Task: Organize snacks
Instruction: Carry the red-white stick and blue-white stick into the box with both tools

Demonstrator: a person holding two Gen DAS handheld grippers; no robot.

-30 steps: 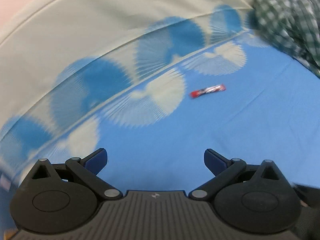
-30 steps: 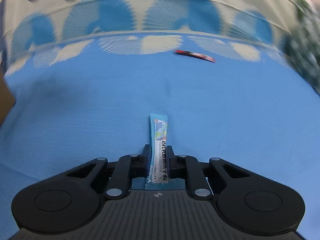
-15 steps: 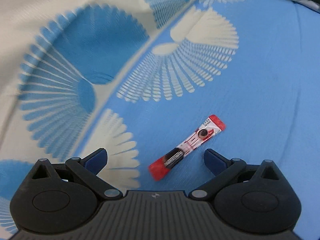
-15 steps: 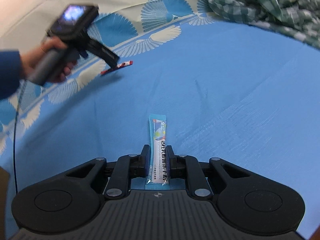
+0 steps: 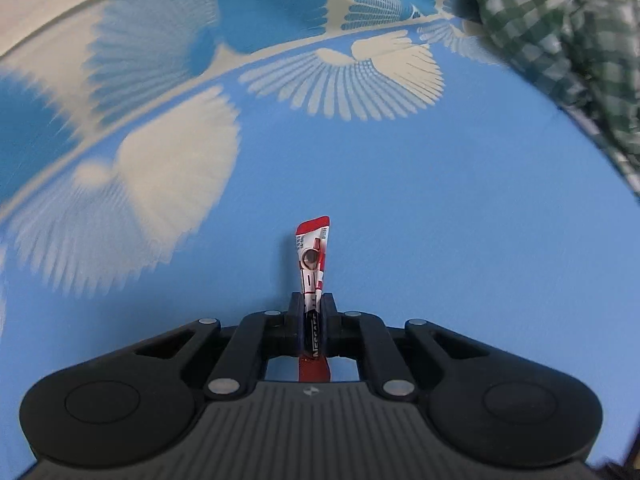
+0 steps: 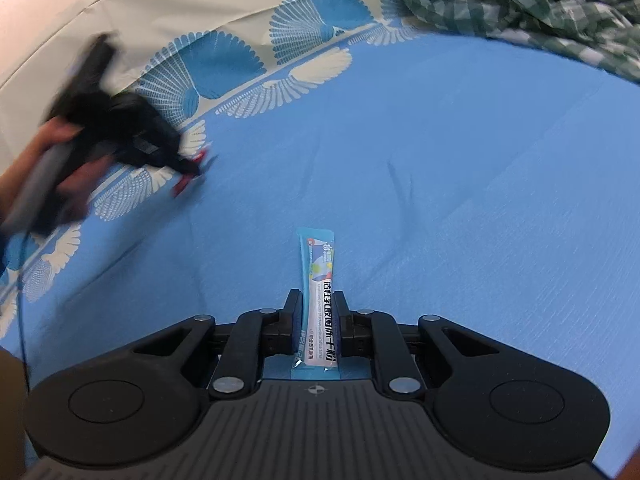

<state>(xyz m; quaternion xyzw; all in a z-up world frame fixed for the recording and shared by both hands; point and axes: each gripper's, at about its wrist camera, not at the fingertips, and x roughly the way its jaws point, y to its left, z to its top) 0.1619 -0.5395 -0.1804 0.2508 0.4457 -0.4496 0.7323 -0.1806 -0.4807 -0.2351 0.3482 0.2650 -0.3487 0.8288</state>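
Bedding fills both views: a blue sheet [image 6: 440, 200] with a cream border of fan shapes, and a green checked cloth [image 6: 520, 4] bunched at the far right corner. No box, tray or other place for the snacks shows in either picture, so I cannot tell where they should go.

Next in size are the two tools. In the right wrist view the left gripper [image 6: 192, 168] is seen from the side, blurred, held by a hand [image 6: 60, 168] at the left edge, its tips down at the sheet near the border. The right gripper [image 6: 318, 312] points forward over the plain blue part.

Smallest are the snacks. The left gripper [image 5: 313, 312] has its jaws pressed together on a red stick sachet [image 5: 312, 256], which stands out in front of the pads, slightly twisted, with its red end away from the camera. The right gripper pinches a light blue stick sachet [image 6: 318, 276] in the same way, straight and flat.

By my judgement the picking part is done for these two sticks: both are gripped, and no other snack lies on the visible sheet. What is left is to carry them to their place and put them down in order.
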